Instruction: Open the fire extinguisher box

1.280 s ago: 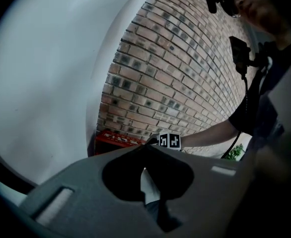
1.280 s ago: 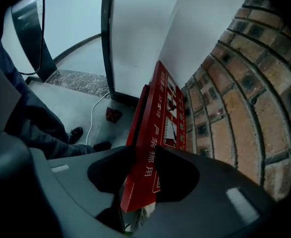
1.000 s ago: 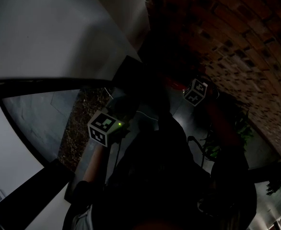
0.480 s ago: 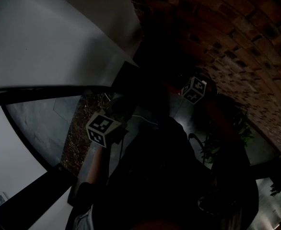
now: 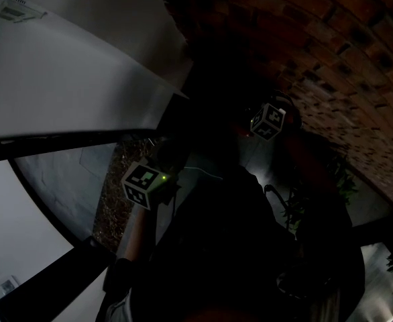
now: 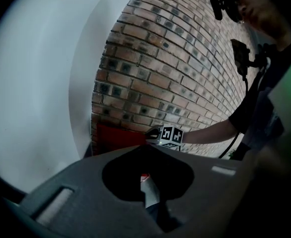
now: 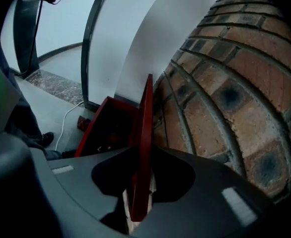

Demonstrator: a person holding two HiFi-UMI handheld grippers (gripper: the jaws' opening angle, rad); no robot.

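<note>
Fingers of the right gripper [image 7: 138,198], having just closed in, pinched the red lid [image 7: 146,123] of the box [image 7: 91,130] beside the wall [image 7: 225,83]; the left gripper's [image 6: 146,195] were pressed together.

Lid [image 7: 146,133] stands between box [image 7: 106,128] and brick wall [image 7: 225,83].

My head view is dim, nearly black below; both gripper views are brighter, fisheye-bent at the edges.

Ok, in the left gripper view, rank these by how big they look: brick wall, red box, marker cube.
1. Brick wall, by far the largest.
2. Red box, only partly visible.
3. Marker cube, the smallest.
</note>
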